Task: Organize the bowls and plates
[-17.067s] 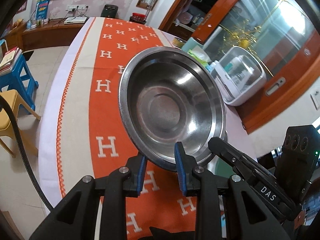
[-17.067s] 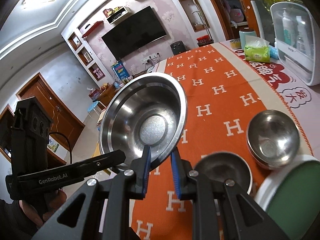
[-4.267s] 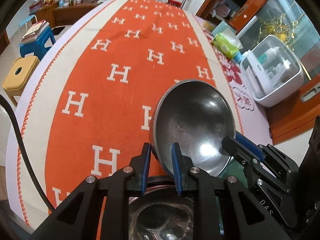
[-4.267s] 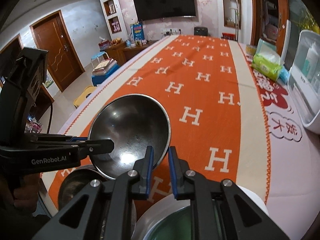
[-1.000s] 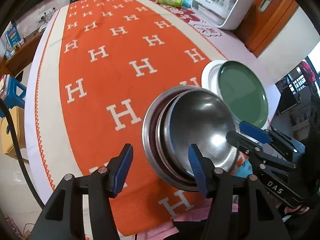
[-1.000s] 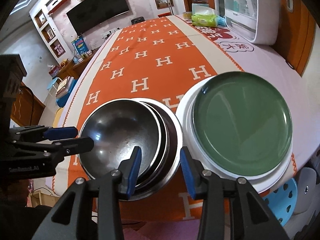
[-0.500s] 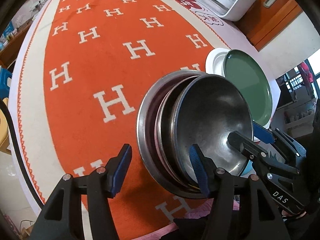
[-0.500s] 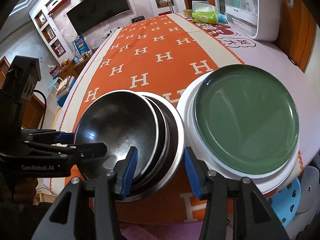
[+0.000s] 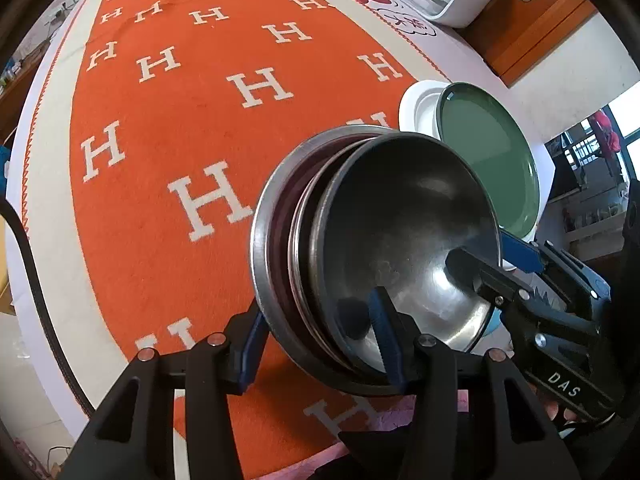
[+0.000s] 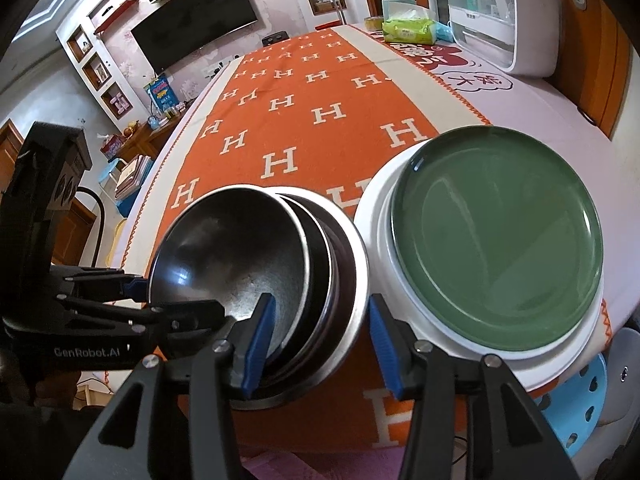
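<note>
A stack of nested steel bowls (image 9: pixel 400 240) sits near the table's front edge on the orange H-patterned cloth (image 9: pixel 200 120); it also shows in the right wrist view (image 10: pixel 248 264). A green plate (image 10: pixel 496 236) lies on a white plate (image 10: pixel 380 216) to the right of the stack. My left gripper (image 9: pixel 320 332) is open, its fingers astride the near rims of the stack. My right gripper (image 10: pixel 320 332) is open, straddling the stack's right rim. Each gripper shows in the other's view, the right (image 9: pixel 516 276) and the left (image 10: pixel 136 300), at opposite sides of the top bowl.
A white lidded container (image 10: pixel 504 12) and a green tissue pack (image 10: pixel 408 28) stand at the table's far right. A blue stool (image 10: pixel 576 392) is below the table edge on the right. A TV wall and shelves are beyond the table.
Both grippers have moved closer to the bowl stack; their open fingers now straddle its rims. The top bowl sits nested in the stack; 4.3 s ago both grippers held it.
</note>
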Motion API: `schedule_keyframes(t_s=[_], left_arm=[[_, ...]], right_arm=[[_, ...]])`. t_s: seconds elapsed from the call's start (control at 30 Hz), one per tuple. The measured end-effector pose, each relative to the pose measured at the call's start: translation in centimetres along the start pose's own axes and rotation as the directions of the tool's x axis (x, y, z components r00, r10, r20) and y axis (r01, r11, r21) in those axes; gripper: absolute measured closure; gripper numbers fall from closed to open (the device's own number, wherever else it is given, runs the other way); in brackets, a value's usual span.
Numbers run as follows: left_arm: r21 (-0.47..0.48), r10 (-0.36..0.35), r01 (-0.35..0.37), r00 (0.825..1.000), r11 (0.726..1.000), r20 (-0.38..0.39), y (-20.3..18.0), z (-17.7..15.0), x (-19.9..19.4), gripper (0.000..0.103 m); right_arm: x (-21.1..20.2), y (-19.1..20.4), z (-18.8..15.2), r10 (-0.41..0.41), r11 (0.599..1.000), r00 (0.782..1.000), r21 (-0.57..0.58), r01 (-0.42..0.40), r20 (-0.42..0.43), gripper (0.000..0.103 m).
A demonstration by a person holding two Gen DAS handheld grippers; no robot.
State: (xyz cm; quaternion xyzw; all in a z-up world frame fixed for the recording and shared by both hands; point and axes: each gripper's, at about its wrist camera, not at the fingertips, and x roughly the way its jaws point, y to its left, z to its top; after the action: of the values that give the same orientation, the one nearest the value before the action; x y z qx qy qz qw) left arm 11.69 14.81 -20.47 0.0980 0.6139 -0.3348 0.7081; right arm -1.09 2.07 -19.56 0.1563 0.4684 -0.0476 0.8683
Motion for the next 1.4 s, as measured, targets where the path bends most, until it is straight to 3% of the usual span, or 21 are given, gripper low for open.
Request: schedule_keyframes(t_s=[0.4,0.8,0.97,1.4], left_arm=[[-0.098,0.018,-0.019,1.000,0.995,-0.011,0.6,-1.4,-1.0,0.055],[-0.140,0.038,-0.025,0.995,0.990,0.094,-1.3,-1.4,-4.1,0.055],[-0.140,0.025,-0.002,0.986,0.990,0.164,-2.9,-0.8,-5.3,0.055],[-0.116,0.024,-0.001,0.979,0.993,0.201,-10.0,2.3,-4.4,0.055]], right_arm=[[-0.3,1.1,0.5,0.059,0.996,0.997,-0.061,-0.062,-0.057,0.056],[-3.0,0.7,2.6,0.083,0.982,0.996,-0.170,-0.084,-0.013,0.056],[-4.4,-0.6,3.2,0.086,0.978,0.996,-0.194,-0.080,0.025,0.056],[-7.3,-7.4,5.4,0.091,0.977,0.993,-0.200,-0.073,0.080,0.056]])
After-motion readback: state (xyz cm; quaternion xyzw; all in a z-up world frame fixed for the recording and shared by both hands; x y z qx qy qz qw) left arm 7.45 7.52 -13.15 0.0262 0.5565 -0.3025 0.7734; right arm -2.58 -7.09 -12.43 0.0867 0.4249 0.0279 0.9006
